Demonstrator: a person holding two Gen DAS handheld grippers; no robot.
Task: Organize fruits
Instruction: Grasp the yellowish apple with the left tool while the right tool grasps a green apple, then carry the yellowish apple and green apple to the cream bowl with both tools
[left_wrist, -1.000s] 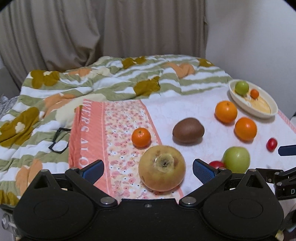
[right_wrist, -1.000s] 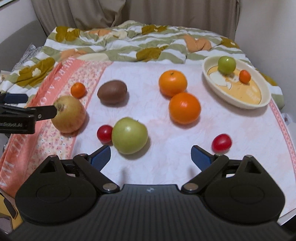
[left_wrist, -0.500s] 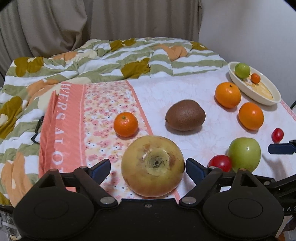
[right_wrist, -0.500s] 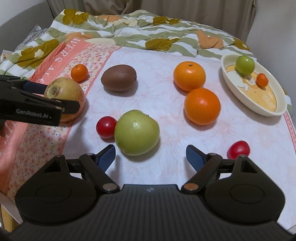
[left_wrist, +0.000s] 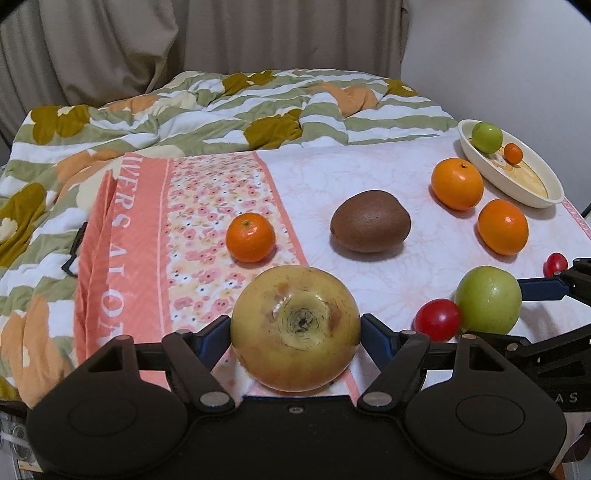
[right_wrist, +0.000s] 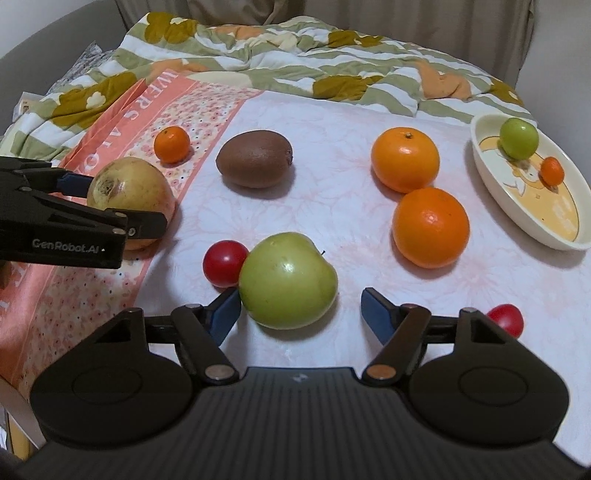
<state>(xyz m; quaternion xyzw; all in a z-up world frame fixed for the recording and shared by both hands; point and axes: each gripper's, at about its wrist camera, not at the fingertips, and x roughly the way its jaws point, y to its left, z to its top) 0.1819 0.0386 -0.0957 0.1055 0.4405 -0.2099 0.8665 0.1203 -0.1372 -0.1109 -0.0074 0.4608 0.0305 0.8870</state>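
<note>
Now both grippers have just been closing: the left gripper (left_wrist: 295, 328) pinches the round yellow-brown fruit (left_wrist: 295, 326) on the floral cloth (left_wrist: 207, 206), while the right gripper (right_wrist: 299, 308) – one pad touching, the other still clear – brackets the glossy green apple (right_wrist: 288, 280) (presumably bound for the cream oval dish (right_wrist: 517, 210)).

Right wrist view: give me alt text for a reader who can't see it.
The right gripper, jaws just closing, straddles a big green apple on a pale pink cloth; a gap remains on the right. A small red fruit touches the apple's left side. At left the left gripper clasps a yellowish fruit; a kiwi, oranges and a dish lie beyond.
</note>
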